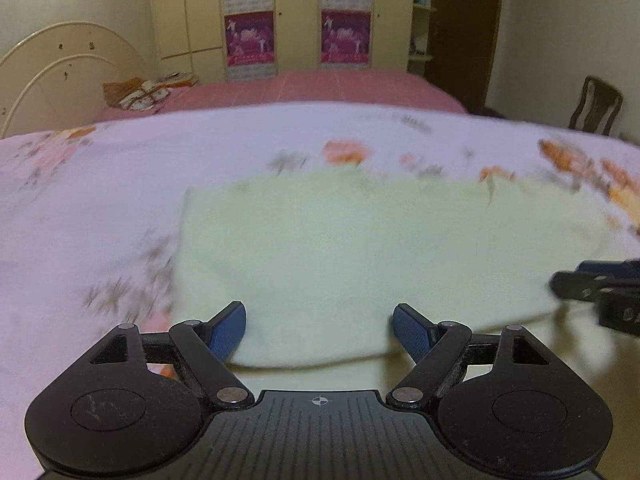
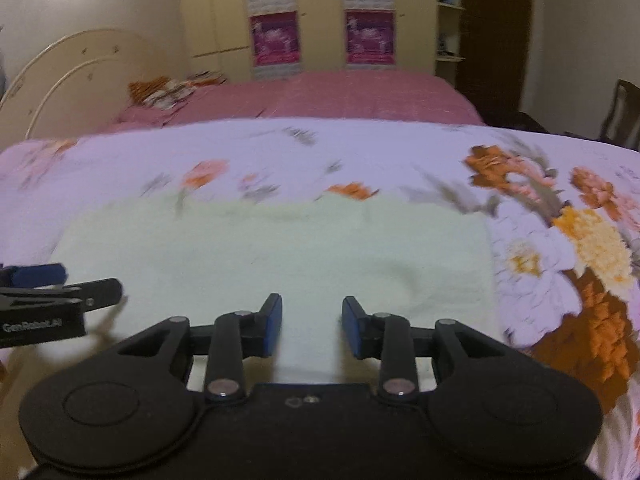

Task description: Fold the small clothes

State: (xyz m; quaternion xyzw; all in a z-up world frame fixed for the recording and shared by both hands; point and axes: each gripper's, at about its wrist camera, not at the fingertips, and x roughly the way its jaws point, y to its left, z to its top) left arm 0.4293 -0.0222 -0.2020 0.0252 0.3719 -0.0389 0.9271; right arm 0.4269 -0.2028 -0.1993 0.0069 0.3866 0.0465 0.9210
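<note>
Two open tongs (image 1: 319, 330) (image 2: 312, 326), pale fuzzy rectangular cloth (image 1: 360, 248), floral sheet (image 1: 80, 200)

1 pale green cloth (image 1: 360, 248), 1 floral sheet (image 1: 100, 200) under it. 2 tools: left tool (image 1: 319, 330), right tool (image 2: 312, 326), 2 blue pads ea. 1 pink bed (image 1: 320, 88), 1 headboard (image 1: 60, 68), 4 posters (image 1: 250, 38) on wardrobe, 1 chair (image 1: 598, 104).
</note>
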